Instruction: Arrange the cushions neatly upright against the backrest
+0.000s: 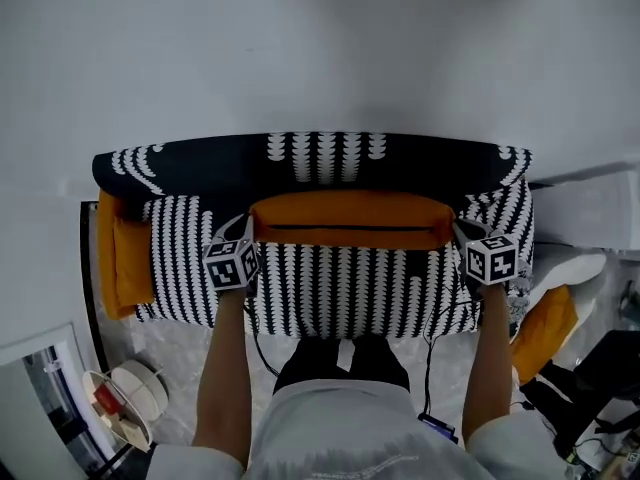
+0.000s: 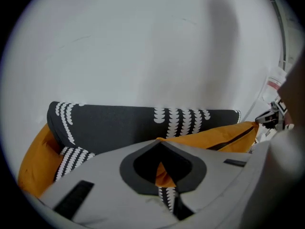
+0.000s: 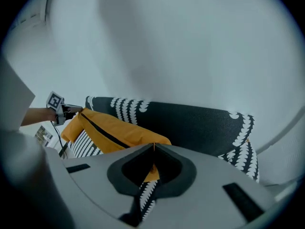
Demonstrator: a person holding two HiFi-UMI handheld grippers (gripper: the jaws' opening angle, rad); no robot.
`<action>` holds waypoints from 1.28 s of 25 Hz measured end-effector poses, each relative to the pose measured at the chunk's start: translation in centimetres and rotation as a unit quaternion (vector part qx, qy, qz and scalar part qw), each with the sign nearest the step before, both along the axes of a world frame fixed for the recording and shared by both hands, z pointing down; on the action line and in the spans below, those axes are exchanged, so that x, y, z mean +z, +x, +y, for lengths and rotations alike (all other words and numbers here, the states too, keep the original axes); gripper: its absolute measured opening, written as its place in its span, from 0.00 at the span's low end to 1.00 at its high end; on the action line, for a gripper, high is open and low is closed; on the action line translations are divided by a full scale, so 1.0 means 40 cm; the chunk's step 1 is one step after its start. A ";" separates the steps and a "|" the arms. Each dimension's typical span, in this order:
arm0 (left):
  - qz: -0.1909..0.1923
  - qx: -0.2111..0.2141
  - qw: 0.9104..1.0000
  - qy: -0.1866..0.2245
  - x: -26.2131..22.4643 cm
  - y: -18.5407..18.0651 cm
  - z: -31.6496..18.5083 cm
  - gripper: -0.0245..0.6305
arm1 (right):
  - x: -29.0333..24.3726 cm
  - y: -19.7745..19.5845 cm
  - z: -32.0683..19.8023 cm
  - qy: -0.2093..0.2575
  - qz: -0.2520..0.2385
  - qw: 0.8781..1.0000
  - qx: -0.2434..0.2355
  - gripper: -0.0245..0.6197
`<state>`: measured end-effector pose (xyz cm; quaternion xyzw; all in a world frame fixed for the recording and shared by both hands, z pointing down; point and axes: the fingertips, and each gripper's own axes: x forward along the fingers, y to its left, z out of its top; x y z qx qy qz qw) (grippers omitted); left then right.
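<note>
Nearest, the person's two forearms reach out side by side over the front edge of the sofa seat, one claw at the end of each. The left claw is closed on the left end corner of the orange cushion, orange fabric pinched between its jaws; the right claw is clamped the same way on the right end corner. The cushion hangs between them, above the seat, its long axis running side to side with the dark zip line facing up, so neither hand is nearer than the other. Just beyond it, parallel to that axis, rises the backrest; whether the cushion touches it I cannot tell. As I judge it, the coming move is straight away from the person, both claws together, tipping the cushion upright
</note>
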<state>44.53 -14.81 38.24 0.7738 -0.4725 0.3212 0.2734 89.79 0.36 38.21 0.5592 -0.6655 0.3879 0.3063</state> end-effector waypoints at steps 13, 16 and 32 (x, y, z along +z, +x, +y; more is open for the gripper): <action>-0.049 0.047 0.998 -0.004 0.065 0.055 -0.188 0.05 | 0.092 0.049 -0.190 0.005 0.066 0.997 0.042 0.05; -0.071 0.057 0.996 -0.002 0.085 0.067 -0.204 0.05 | 0.111 0.046 -0.224 0.009 0.087 0.995 0.038 0.05; -0.045 0.041 0.998 0.030 0.065 0.067 -0.259 0.15 | 0.111 0.075 -0.272 0.023 0.085 0.995 0.054 0.05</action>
